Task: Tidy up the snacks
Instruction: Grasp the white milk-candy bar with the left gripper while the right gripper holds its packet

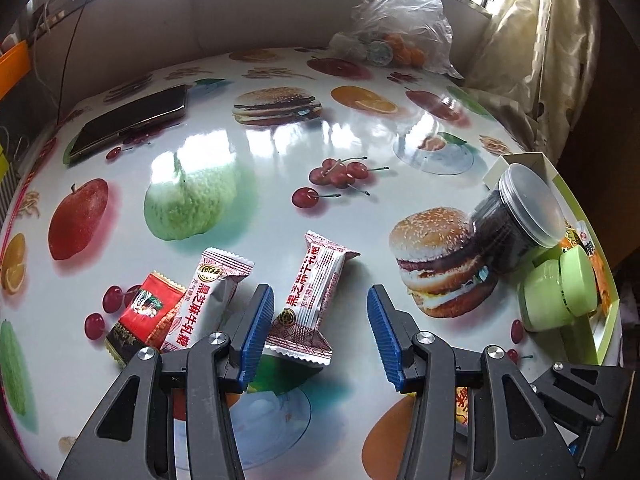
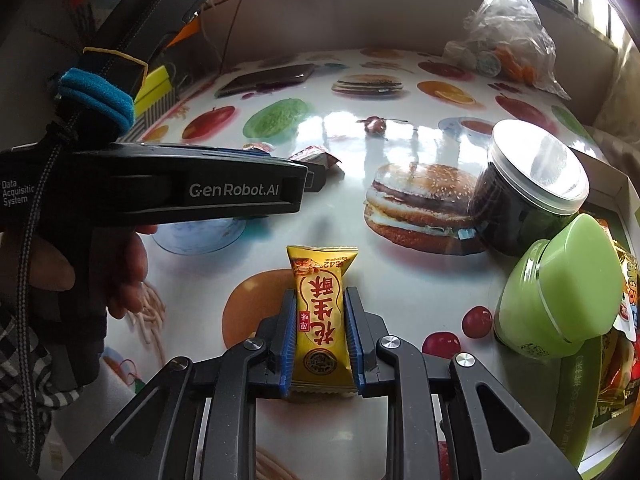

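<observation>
Pinching a yellow snack (image 2: 322,312) between its jaws, your right gripper (image 2: 320,330) hangs over the table (image 2: 400,280), tray (image 2: 576,412) just right. Your left gripper (image 1: 320,334) spreads wide around a white bar (image 1: 310,300); open table lies beyond.

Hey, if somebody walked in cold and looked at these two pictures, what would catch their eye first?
Probably the yellow snack, clamped between the right gripper low in the right wrist view. Next, the left gripper, open over a white-and-red snack on the fruit-and-burger tablecloth. At the right edge, a dark jar leans above a green jar.
</observation>
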Demonstrator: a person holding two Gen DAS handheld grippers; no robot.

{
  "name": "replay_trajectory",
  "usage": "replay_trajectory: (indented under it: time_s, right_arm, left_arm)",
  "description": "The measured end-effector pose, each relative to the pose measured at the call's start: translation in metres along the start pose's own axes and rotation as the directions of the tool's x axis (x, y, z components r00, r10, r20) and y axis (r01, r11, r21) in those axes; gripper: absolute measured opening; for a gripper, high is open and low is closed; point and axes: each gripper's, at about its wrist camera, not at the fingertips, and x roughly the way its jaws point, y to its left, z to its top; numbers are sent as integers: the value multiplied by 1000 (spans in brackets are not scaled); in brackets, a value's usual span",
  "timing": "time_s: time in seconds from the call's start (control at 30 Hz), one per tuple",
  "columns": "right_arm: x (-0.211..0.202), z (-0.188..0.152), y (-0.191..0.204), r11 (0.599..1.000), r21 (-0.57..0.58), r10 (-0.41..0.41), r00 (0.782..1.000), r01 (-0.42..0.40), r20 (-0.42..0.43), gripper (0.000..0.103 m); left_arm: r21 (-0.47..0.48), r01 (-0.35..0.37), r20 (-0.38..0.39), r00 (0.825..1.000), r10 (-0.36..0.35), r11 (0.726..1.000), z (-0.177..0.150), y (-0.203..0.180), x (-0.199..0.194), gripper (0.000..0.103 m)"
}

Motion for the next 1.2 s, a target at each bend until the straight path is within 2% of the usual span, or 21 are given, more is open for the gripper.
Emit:
replay_trajectory:
  time_s: [0.23, 0.3, 0.37, 0.53, 0.6, 0.87, 1.2]
  right_arm:
    - [0, 1, 0, 1000, 5, 5, 1000, -5, 2, 21]
    - [0, 1, 0, 1000, 5, 5, 1000, -5, 3, 21]
    - [0, 1, 0, 1000, 6, 6, 1000, -6, 3, 21]
    - [0, 1, -1, 1000, 10, 7, 1000, -7, 5, 21]
    - [0, 1, -1, 1000, 13, 6, 1000, -6, 6, 21]
    - [-1, 0, -2, 1000, 19, -19, 1000, 19, 5, 21]
    - [-8, -3, -3, 999, 35, -34, 999, 33, 22, 20]
  left_arm:
    - [-5, -14, 2, 1000, 14, 1000, 2, -2, 6, 50]
    - [-4, -17, 3, 1000, 18, 1000, 3, -3, 6, 46]
    - [-5, -29, 4, 1000, 29, 1000, 4, -3, 7, 36]
    - [-5, -34, 5, 999, 34, 999, 3, -4, 6, 28]
    - [-9, -38, 5, 999, 38, 999, 3, -4, 6, 22]
    - [-20, -36, 14, 999, 36, 999, 0, -4, 2, 21]
    - [-24, -30, 62, 998, 31, 999, -4, -10, -21, 21]
